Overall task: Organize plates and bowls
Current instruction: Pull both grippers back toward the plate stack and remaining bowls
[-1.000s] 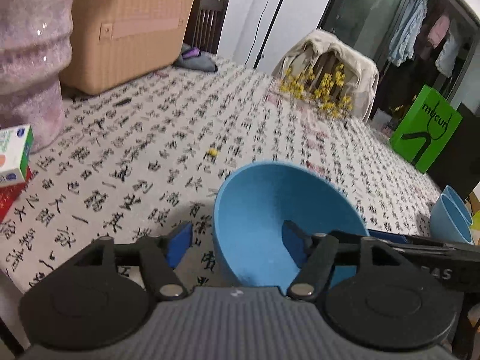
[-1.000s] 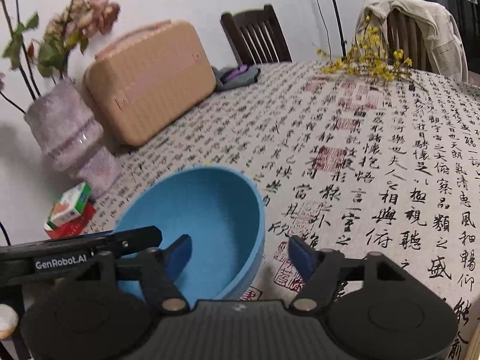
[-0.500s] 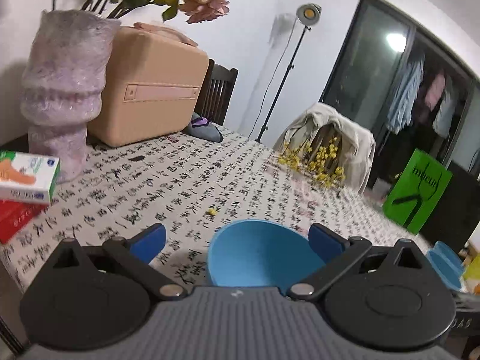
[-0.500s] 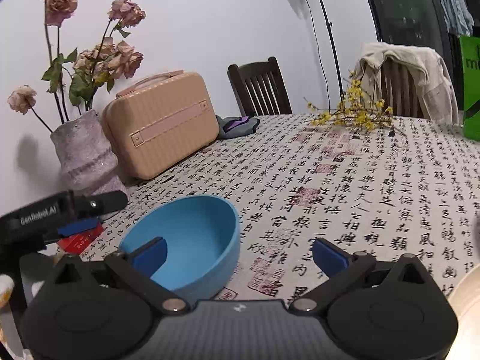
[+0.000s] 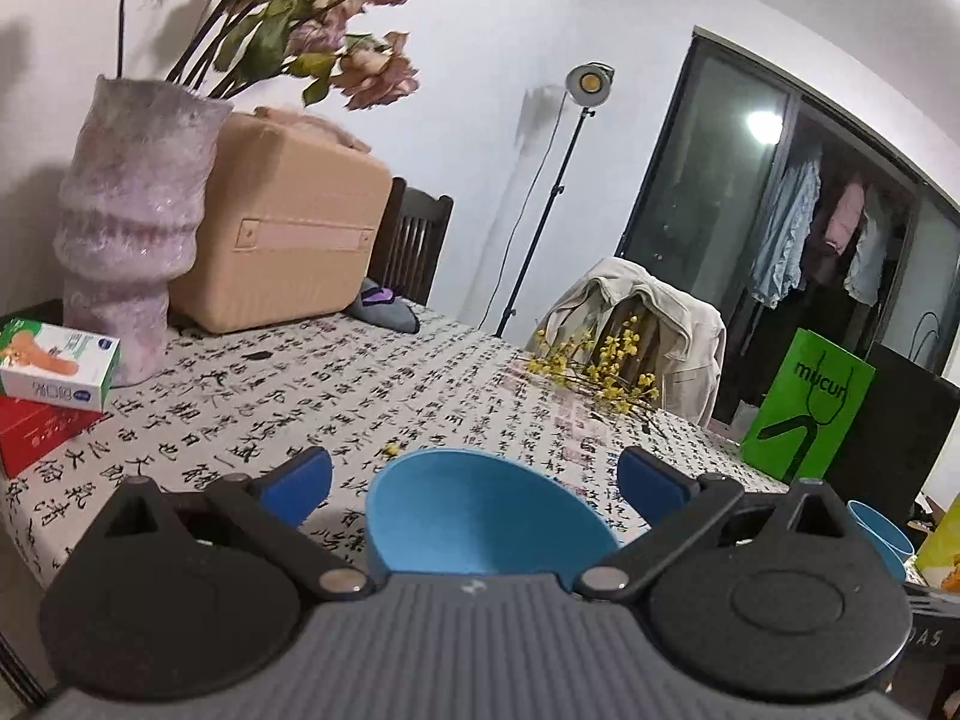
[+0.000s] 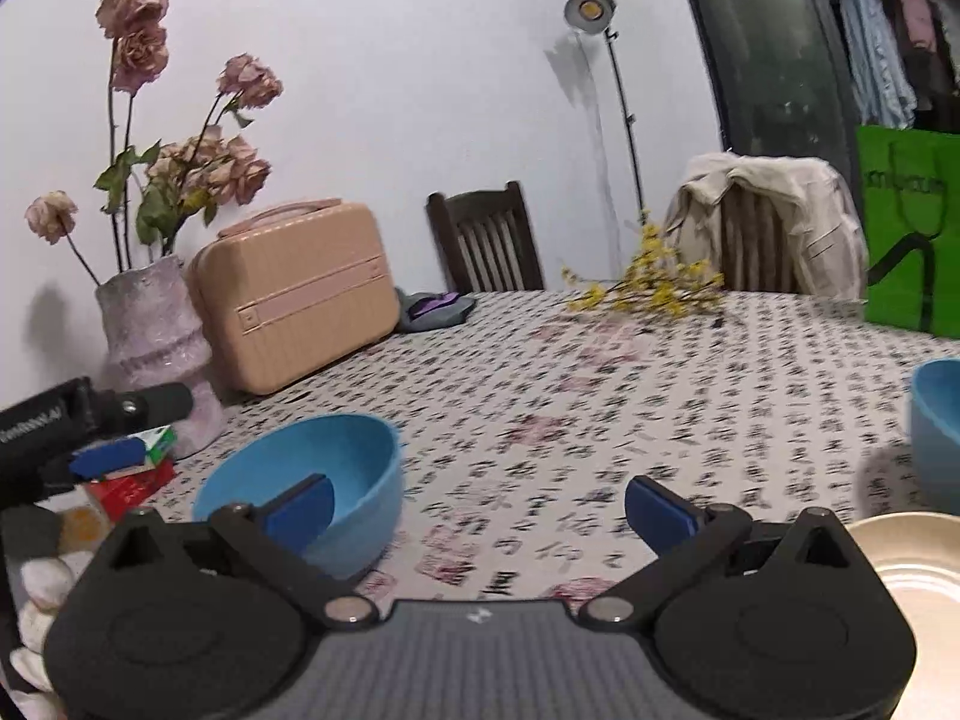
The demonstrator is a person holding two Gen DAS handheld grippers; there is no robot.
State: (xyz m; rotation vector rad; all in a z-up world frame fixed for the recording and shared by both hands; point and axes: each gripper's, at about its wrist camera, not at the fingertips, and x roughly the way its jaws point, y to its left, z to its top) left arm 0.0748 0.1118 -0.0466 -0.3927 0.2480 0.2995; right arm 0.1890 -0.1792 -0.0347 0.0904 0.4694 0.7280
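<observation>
A blue bowl rests upright on the calligraphy-print tablecloth near the table's front edge. My left gripper hangs wide open above and behind it, its blue pads well clear of the rim on both sides. My right gripper is also wide open, with the bowl just left of its left pad and nothing between its fingers. A second blue bowl stands at the right. A cream plate lies at the lower right of the right wrist view.
A purple vase with dried roses, a tan case, and boxes crowd the table's left side. Yellow sprigs lie at the far edge, a green bag at right. The left gripper shows in the right wrist view.
Both grippers opened off the blue bowl, which now rests on the table, and drew back and tilted up. The right gripper swung right, bringing the plate and second bowl into view.
</observation>
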